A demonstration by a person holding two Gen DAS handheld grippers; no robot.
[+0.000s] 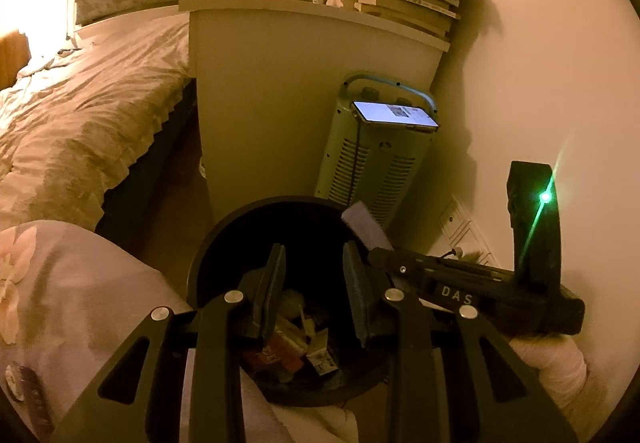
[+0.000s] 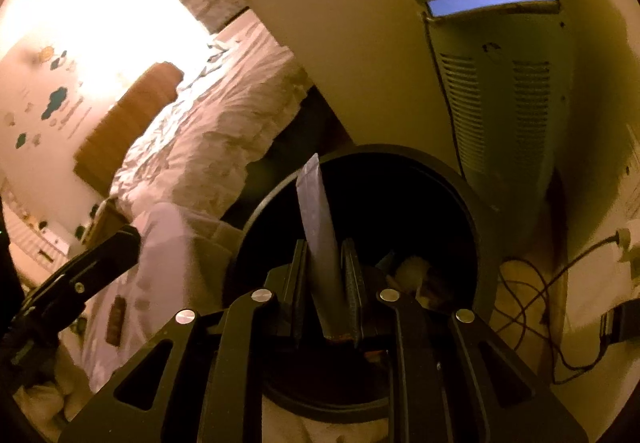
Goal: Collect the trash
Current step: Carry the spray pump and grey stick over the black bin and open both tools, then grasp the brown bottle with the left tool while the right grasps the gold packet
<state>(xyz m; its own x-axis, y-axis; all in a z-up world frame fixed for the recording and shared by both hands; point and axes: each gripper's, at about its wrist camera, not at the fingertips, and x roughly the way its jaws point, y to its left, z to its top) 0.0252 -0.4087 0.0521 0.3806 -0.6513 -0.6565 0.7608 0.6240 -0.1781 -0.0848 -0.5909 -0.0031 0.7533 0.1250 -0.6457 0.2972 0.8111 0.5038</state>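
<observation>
You are holding both grippers over a round black plastic waste bin (image 1: 224,227) standing on the floor at the foot of a white bedside cabinet (image 1: 280,103).

The left gripper (image 1: 314,251) is pointing down into the bin's mouth. Its two dark fingers are standing a little apart with a narrow gap, and nothing is lying between them. Below them, crumpled paper and card packaging (image 1: 296,339) is filling the bottom of the bin.

The right gripper (image 2: 326,243) is coming in from the right, just beside the left one. A long flat grey-lilac sachet strip (image 2: 316,211) is sitting between its fingers, and the pads are meeting it on both sides. The strip is sticking out well past the fingertips, with its far end reaching over the bin's rim (in the left wrist view it is crossing the right-hand edge).

Room is tight around the bin. A pale green upright heater (image 1: 372,167) with slotted vents is leaning close behind it on the right, and a lit phone (image 1: 394,115) is resting on the heater's top. Beyond that, the cream wall (image 1: 520,63) is closing the right side, with dark cables (image 2: 532,307) looping on the floor. To the left, pale floral fabric (image 1: 80,283) is pressing against the bin's side, and a bed with a rumpled light quilt (image 1: 80,115) is running away behind. The open space is straight above the bin's mouth.
</observation>
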